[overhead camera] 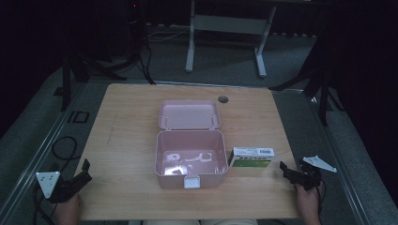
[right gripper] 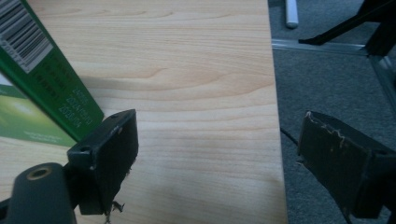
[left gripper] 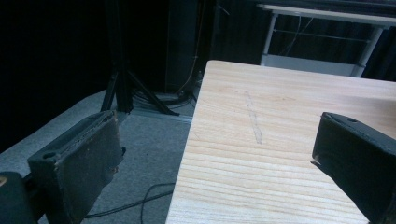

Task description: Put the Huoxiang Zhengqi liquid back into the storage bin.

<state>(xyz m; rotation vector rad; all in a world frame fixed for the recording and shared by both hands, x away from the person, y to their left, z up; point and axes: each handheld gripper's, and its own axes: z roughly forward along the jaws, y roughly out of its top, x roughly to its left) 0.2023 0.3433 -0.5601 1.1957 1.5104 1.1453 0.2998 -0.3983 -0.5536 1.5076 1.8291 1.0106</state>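
Here both tools — left tool (overhead camera: pixel 83 169), right tool (overhead camera: pixel 287 170) — sit spread and empty, the green carton (overhead camera: pixel 251 157) just left of the right one.

Left gripper (left gripper: pixel 215 154): black jaws spread wide, straddling the pale wooden table's (left gripper: pixel 280 140) left edge above grey carpet (left gripper: pixel 149 149).

In front of me a pink box (overhead camera: pixel 190 158) stands open in the middle of the counter (overhead camera: pixel 126 136), its lid (overhead camera: pixel 188 114) lying back. Just right of it lies a green-white carton (overhead camera: pixel 251 157), apart from it.
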